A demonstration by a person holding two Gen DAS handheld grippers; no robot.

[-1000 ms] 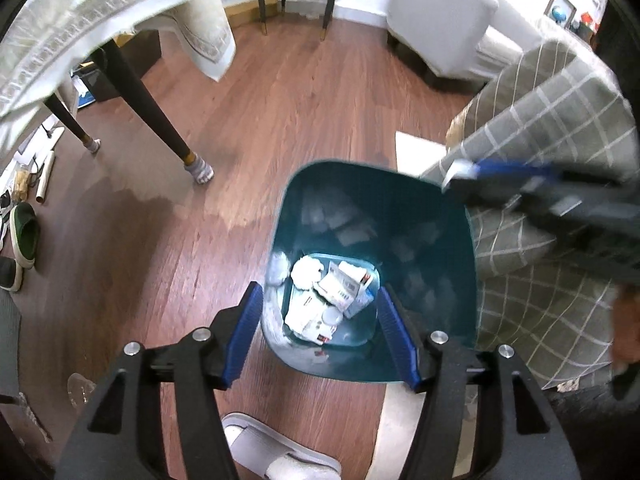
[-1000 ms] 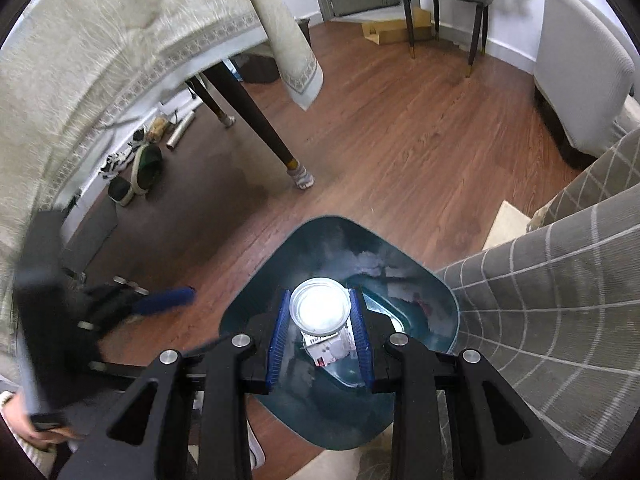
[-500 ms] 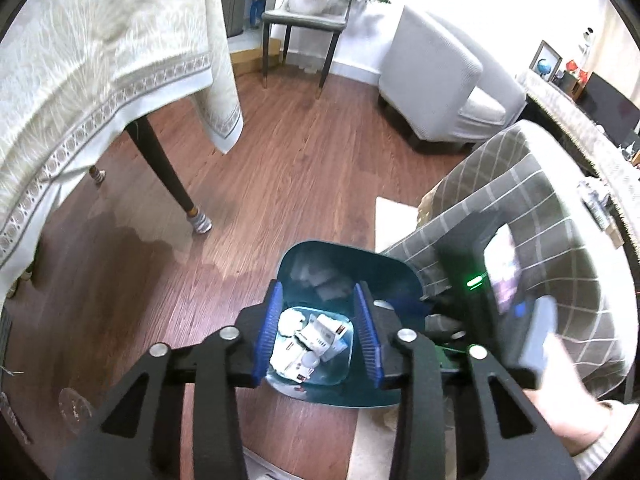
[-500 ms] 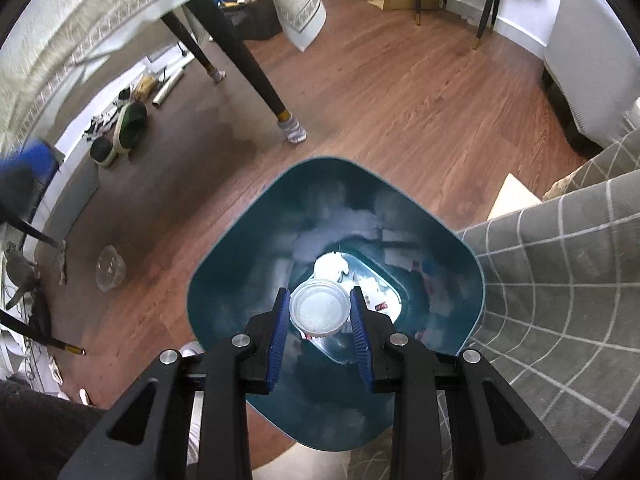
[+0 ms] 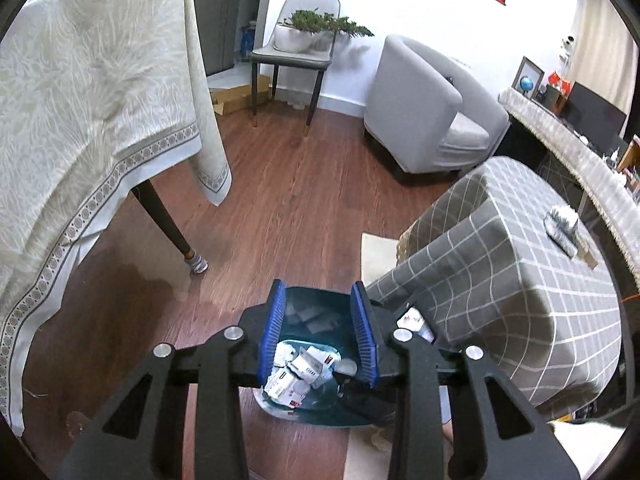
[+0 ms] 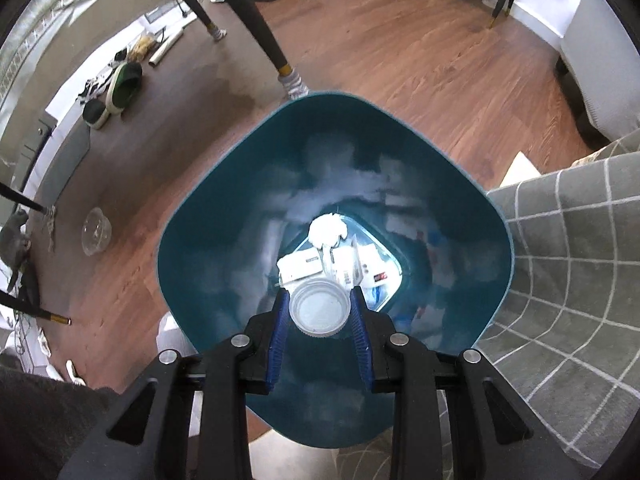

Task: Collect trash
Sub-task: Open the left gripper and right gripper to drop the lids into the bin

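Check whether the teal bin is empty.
Not empty: the teal plastic bin holds white cartons and crumpled paper at the bottom.

Both views are bright, evenly lit indoor daylight, sharp at centre with strong fisheye bending and black vignette at the rims. Pale glare mottles the glossy inner wall of the bin (image 6: 224, 240). A dull shadow lies on the floor (image 5: 120, 300) under the tablecloth (image 5: 80, 100).

We see the wooden floor (image 6: 420, 64) carrying the teal bin (image 6: 240, 184); beside it lie a clear plastic bowl (image 6: 96, 231), green slippers (image 6: 125, 87) and a pale rug (image 5: 376, 250).
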